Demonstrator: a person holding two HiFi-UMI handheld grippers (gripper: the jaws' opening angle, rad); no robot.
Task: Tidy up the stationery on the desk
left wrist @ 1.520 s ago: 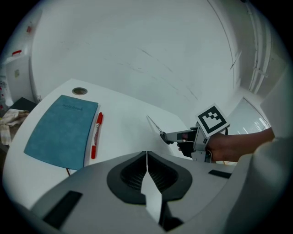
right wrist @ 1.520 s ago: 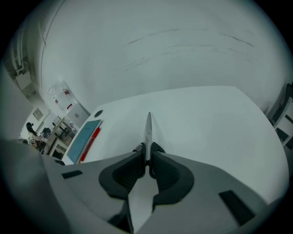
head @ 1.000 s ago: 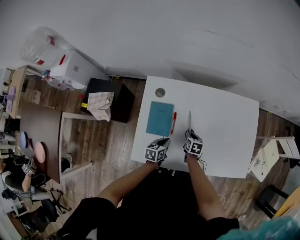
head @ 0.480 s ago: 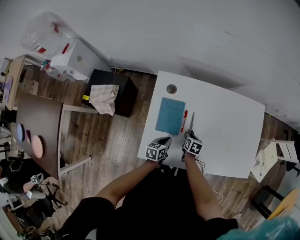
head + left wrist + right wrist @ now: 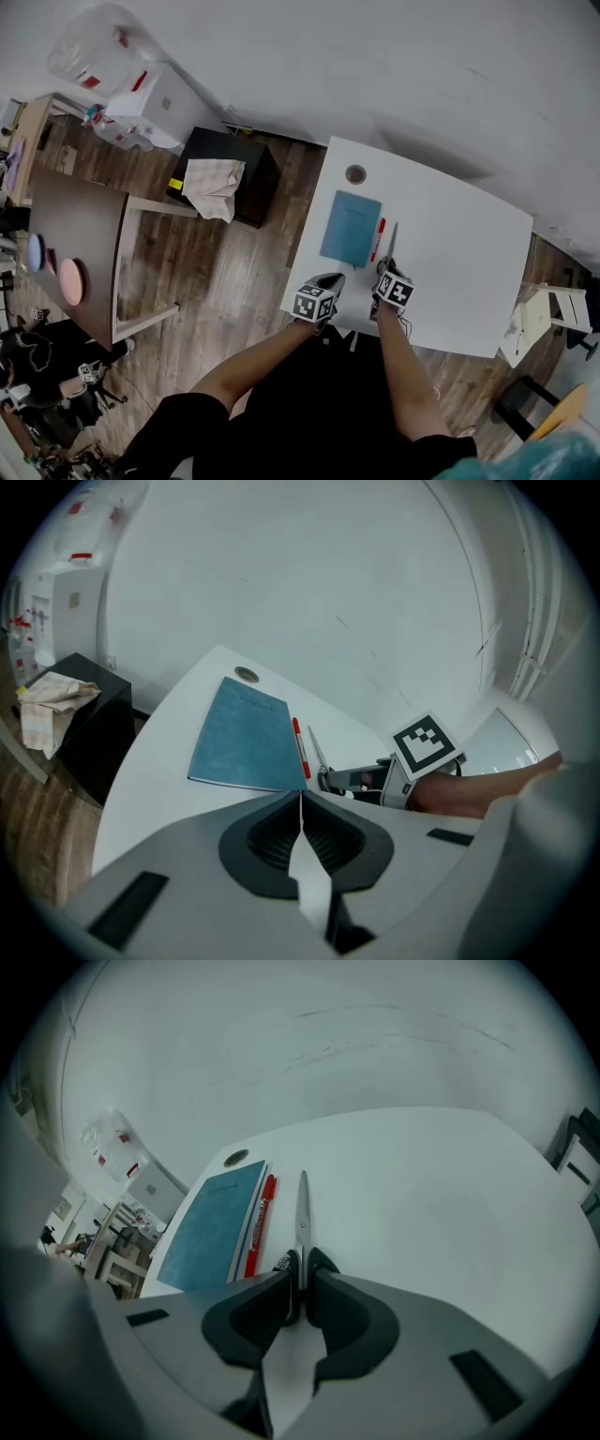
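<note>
The right tongs (image 5: 302,1283) are clamping the dark handles of the scissors (image 5: 302,1208), whose closed blades are pointing away from the person over the white bench (image 5: 450,253). The red pen (image 5: 259,1222) is lying just left of the blades, alongside the blue notebook (image 5: 211,1227). The left tongs (image 5: 301,799) are hovering by the near bench edge, jaws pressed together on nothing

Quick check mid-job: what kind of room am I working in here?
Probably an office or workroom: a white desk carrying a blue notebook, a red pen and scissors, on a wood floor, with a brown table and white storage boxes off to the side.
</note>
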